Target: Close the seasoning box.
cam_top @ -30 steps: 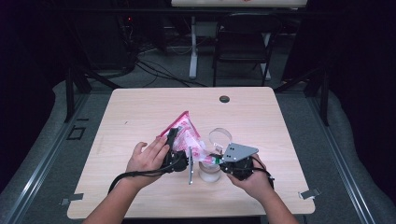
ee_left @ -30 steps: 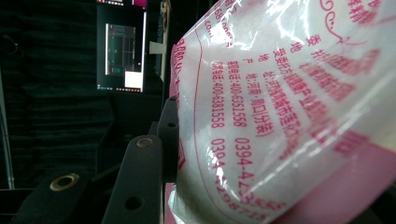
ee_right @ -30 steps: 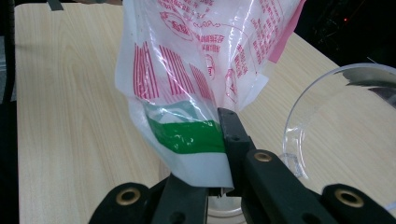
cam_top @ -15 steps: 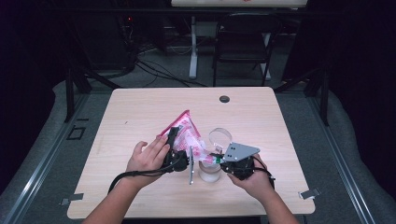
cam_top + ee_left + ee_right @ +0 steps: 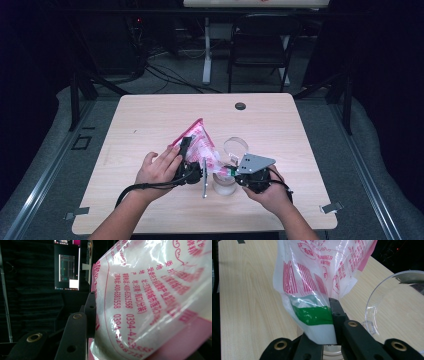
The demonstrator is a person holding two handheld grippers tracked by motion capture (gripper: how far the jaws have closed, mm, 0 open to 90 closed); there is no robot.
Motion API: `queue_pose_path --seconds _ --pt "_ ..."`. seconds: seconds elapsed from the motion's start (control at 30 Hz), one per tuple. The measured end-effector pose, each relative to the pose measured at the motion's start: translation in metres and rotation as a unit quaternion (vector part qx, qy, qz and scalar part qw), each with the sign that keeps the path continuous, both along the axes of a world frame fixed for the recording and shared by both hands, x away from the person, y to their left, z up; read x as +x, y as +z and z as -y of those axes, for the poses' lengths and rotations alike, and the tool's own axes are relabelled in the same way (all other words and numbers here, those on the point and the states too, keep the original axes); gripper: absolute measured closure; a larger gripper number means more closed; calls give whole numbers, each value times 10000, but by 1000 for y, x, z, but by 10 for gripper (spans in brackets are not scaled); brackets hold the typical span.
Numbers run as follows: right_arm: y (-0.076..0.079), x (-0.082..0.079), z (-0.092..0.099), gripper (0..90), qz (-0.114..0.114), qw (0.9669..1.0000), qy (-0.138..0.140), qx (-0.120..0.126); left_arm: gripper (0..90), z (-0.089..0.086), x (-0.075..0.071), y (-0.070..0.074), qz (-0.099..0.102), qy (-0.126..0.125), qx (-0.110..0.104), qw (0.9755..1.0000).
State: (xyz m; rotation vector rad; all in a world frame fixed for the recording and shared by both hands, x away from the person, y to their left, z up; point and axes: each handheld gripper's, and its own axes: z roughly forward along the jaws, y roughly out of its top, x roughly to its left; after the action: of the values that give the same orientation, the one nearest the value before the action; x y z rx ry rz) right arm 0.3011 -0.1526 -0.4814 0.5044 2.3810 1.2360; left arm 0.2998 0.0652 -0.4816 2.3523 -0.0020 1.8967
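I pinch the bag [image 5: 200, 145] with both grippers, left gripper [image 5: 186, 159] high and right gripper [image 5: 231, 172] low, mouth over the jar [image 5: 224, 184] for pouring.

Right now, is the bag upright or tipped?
Tipped. The bag slants down toward the jar, held by the left gripper and, at its low end, the right gripper.

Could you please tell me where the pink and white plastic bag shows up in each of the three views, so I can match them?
High view: the plastic bag is at table centre, tilted, between both grippers.
Left gripper view: it covers the right side, pressed against the black jaw at centre left.
Right gripper view: it hangs at upper centre, its green-banded lower end pinched in the jaws.
Shared landmark: the clear round lid beside the bag, at the right edge of the right gripper view.
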Motion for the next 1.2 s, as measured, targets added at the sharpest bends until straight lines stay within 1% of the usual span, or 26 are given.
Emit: queue_pose_path --seconds 0.13,0.2,0.23,0.57,0.8,1.2 --pt "0 0 0 900 0 10000 0 1 653 0 0 1 7 -6 0 10000" --pt "0 0 0 900 0 10000 0 1 653 0 -1 0 -32 18 -28 10000" --pt "0 0 1 900 -3 10000 -1 -2 653 1 -1 1 9 4 8 10000" --pt "0 0 1 900 4 10000 -4 -2 653 1 -1 1 -5 2 4 10000" --pt "0 0 0 900 5 10000 2 5 653 1 -1 2 50 -34 7 10000" --pt "-1 0 0 900 -1 10000 2 2 653 1 -1 2 59 -44 9 10000"
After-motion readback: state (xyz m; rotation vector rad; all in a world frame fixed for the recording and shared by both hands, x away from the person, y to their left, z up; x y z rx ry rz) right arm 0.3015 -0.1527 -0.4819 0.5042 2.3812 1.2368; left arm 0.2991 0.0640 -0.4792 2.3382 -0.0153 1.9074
